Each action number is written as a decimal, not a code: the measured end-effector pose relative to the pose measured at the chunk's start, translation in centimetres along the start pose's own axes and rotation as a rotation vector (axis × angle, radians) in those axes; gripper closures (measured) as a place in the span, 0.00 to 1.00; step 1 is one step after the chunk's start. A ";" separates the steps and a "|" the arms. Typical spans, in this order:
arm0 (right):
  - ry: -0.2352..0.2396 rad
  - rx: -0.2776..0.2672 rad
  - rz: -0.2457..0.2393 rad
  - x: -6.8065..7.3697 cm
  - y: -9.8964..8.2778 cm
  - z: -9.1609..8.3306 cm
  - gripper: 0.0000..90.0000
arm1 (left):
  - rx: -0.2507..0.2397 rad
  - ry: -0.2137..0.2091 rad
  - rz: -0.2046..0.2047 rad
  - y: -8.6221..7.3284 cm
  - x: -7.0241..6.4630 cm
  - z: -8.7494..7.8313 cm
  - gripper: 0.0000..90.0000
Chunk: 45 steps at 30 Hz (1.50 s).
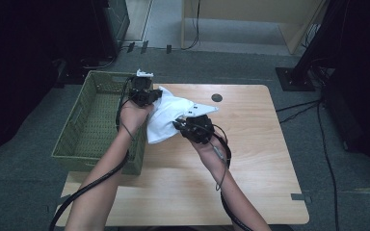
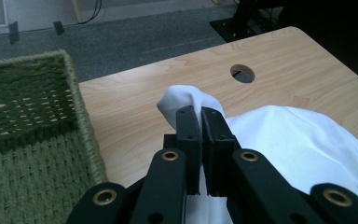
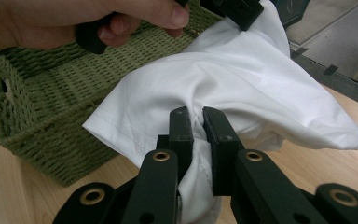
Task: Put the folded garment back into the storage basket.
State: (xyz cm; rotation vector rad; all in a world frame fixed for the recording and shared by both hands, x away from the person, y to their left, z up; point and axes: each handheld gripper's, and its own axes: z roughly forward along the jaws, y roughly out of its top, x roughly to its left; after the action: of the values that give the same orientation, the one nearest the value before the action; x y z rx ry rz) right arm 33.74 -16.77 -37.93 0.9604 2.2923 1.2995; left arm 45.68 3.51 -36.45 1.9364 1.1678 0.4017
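Observation:
A white cloth point(image 1: 169, 115) hangs between my two grippers above the wooden table point(image 1: 250, 154). My left gripper point(image 1: 150, 94) is shut on one bunched edge of the cloth point(image 2: 279, 135), near the basket's right rim. My right gripper point(image 1: 181, 124) is shut on another fold of the cloth point(image 3: 242, 84), closer to the table's middle. In the left gripper view the jaws point(image 2: 200, 116) pinch a white tuft. The right gripper view has its jaws point(image 3: 198, 119) squeezing gathered fabric, with the left hand point(image 3: 74, 18) and left gripper point(image 3: 235, 9) beyond.
A green woven basket point(image 1: 84, 144) stands at the table's left edge, partly overhanging it. A round cable hole point(image 1: 217, 97) sits near the table's far edge. Cables and a black stand base point(image 1: 294, 77) lie on the grey floor to the right.

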 end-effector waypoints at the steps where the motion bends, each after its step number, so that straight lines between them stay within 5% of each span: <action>1: 0.003 -0.001 0.000 0.1 0.2 0.1 0.93 | 0.000 0.001 -0.001 0.1 0.1 -0.1 0.97; 30: 0.044 -0.017 -0.027 2.1 3.7 2.9 0.93 | -0.010 0.058 -0.046 1.0 3.9 -2.9 0.97; 45: 0.076 -0.033 -0.055 3.2 5.1 5.2 0.93 | -0.017 0.107 -0.024 1.3 5.9 -4.1 0.97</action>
State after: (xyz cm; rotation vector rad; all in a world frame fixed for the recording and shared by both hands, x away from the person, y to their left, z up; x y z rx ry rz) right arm 36.48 -9.53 -36.17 0.8445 2.3283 1.3685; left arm 46.96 10.20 -33.70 1.9045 1.2505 0.5061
